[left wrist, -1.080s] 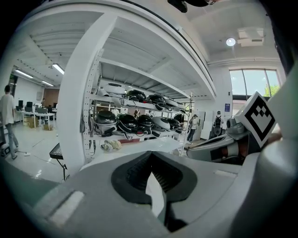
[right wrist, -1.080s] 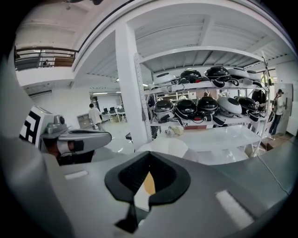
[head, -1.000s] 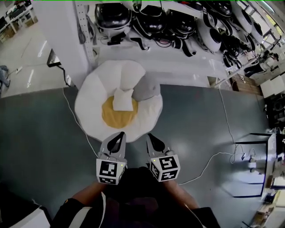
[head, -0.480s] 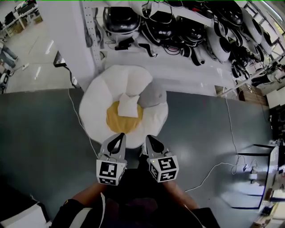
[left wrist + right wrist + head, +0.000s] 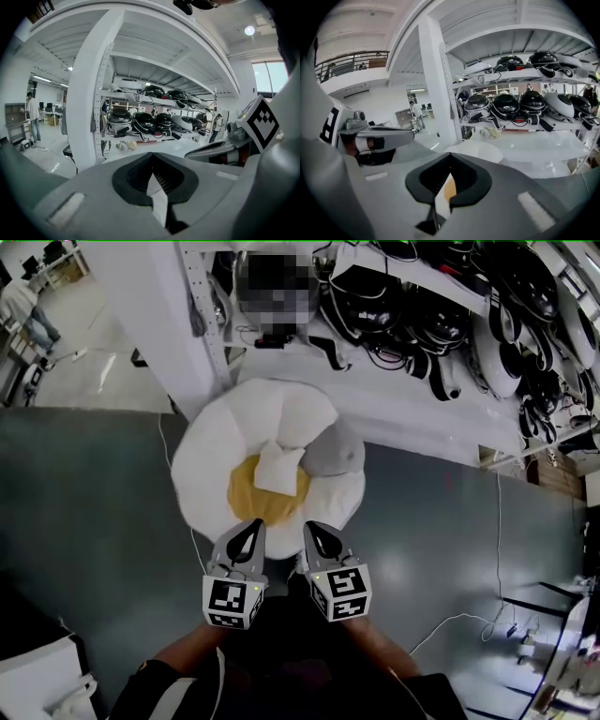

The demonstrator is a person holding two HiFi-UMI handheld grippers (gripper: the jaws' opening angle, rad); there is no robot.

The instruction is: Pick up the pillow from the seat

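Observation:
A round white floor seat (image 5: 211, 465) with a yellow centre lies on the grey floor in the head view. A small white pillow (image 5: 279, 468) rests on the yellow part, and a grey pillow (image 5: 334, 454) leans at its right. My left gripper (image 5: 247, 530) and right gripper (image 5: 313, 530) hover side by side just short of the seat's near rim, both shut and holding nothing. In the left gripper view the gripper (image 5: 151, 157) shows its jaws meeting. In the right gripper view the gripper (image 5: 450, 157) is shut too, with the seat (image 5: 478, 151) beyond it.
A white column (image 5: 155, 306) stands behind the seat on the left. Shelves of dark helmets (image 5: 431, 310) run along the back. Cables (image 5: 450, 622) trail on the floor at right, and a white box (image 5: 37, 681) sits at the lower left.
The seat and pillows have drawn closer to both grippers and slid lower in the head view. Both grippers stay shut side by side.

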